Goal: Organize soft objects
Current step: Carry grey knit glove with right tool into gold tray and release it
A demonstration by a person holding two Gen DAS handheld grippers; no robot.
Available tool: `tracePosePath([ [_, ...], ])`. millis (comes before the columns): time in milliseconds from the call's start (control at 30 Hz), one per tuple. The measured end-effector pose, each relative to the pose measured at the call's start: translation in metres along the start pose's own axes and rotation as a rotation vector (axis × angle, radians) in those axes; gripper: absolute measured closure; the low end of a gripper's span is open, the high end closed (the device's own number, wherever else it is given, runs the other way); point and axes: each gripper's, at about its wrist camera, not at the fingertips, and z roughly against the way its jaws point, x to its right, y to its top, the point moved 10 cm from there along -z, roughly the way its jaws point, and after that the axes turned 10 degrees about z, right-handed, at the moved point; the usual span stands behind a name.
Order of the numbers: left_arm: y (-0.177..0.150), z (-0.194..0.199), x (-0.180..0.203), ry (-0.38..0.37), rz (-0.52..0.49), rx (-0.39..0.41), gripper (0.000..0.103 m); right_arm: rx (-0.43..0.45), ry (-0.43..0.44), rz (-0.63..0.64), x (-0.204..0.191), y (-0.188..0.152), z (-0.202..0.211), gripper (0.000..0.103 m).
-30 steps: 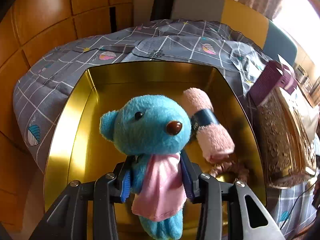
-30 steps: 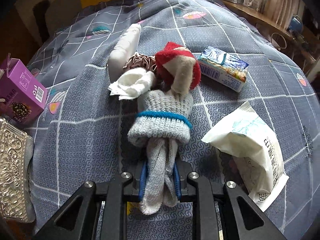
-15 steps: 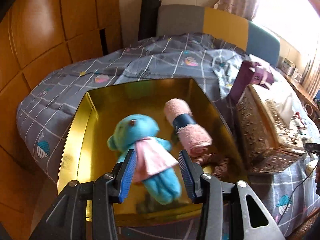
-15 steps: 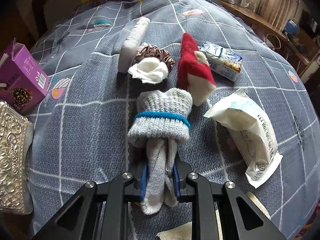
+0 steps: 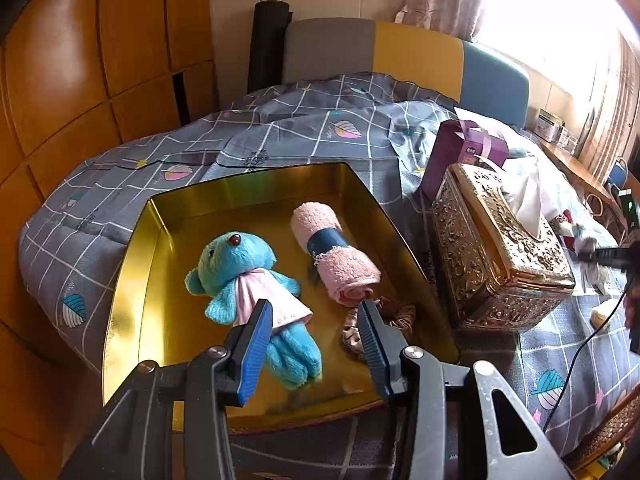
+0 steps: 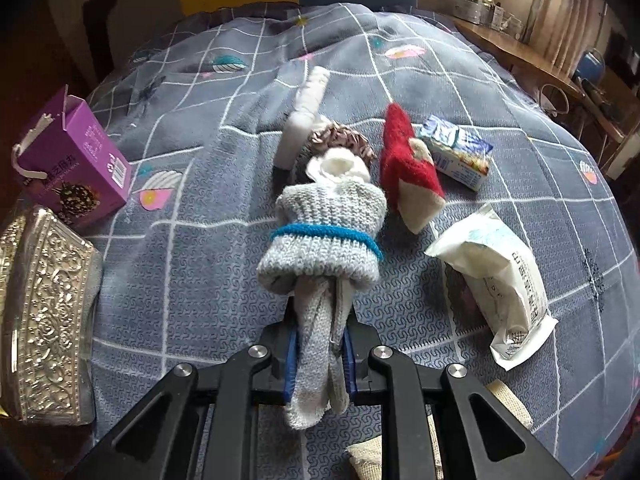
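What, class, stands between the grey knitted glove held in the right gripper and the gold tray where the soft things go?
The ornate metal tissue box stands on the bed between the grey knitted glove in the right gripper and the gold tray; it must be passed over.

White wipes pack (image 6: 505,280) — Chinese print; purple carton (image 6: 76,168) — barcode.
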Motion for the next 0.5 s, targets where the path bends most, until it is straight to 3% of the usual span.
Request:
tracePosePath([
  [267, -0.003, 0.0, 0.002, -0.034, 0.002, -0.008, 0.059, 0.079, 0.004, 0.072, -0.025, 0.07, 0.033, 0.085],
  [500, -0.002, 0.001, -0.006, -0.028, 0.008, -0.006, 0.059, 0.147, 0.002, 0.179, -0.082, 0.155, 0.059, 0.085],
])
